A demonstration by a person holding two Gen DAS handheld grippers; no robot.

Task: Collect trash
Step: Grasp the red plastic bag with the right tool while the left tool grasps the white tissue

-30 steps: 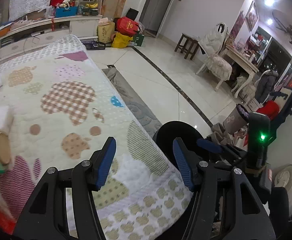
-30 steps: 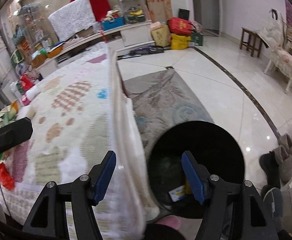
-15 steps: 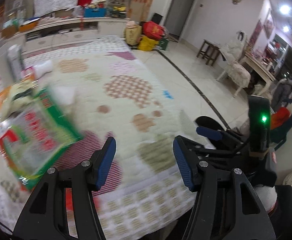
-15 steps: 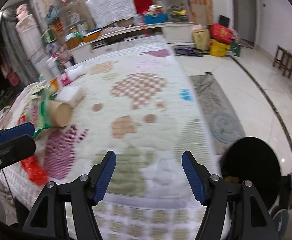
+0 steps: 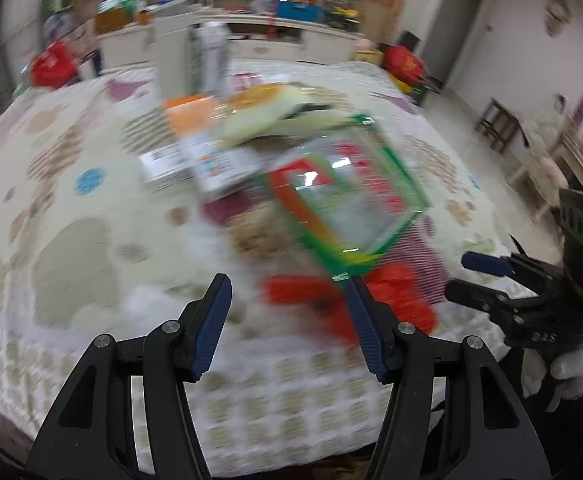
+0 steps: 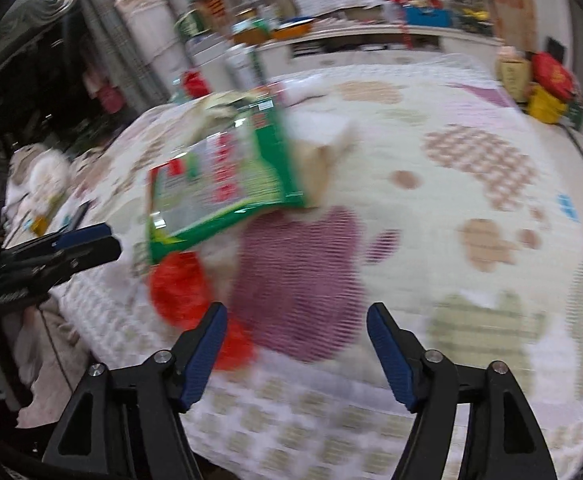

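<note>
I see a quilt (image 5: 91, 248) patterned with checked apples covering the bed. My left gripper (image 5: 287, 320) hangs over its near edge, fingers apart and empty; my right gripper (image 6: 295, 340) does too, fingers spread wide. The trash lies ahead: a green packet (image 5: 351, 200) on top, a red wrapper (image 5: 375, 300) just under its near corner, blurred cartons (image 5: 211, 164) behind. Beyond the bed run low white cabinets (image 6: 371, 38) and pale floor tiles (image 5: 471, 120).

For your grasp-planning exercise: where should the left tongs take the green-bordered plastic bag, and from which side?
Grip the green-bordered plastic bag by its near corner, coming from the quilt's front edge. It lies flat and that corner points at the open left tongs.
</note>
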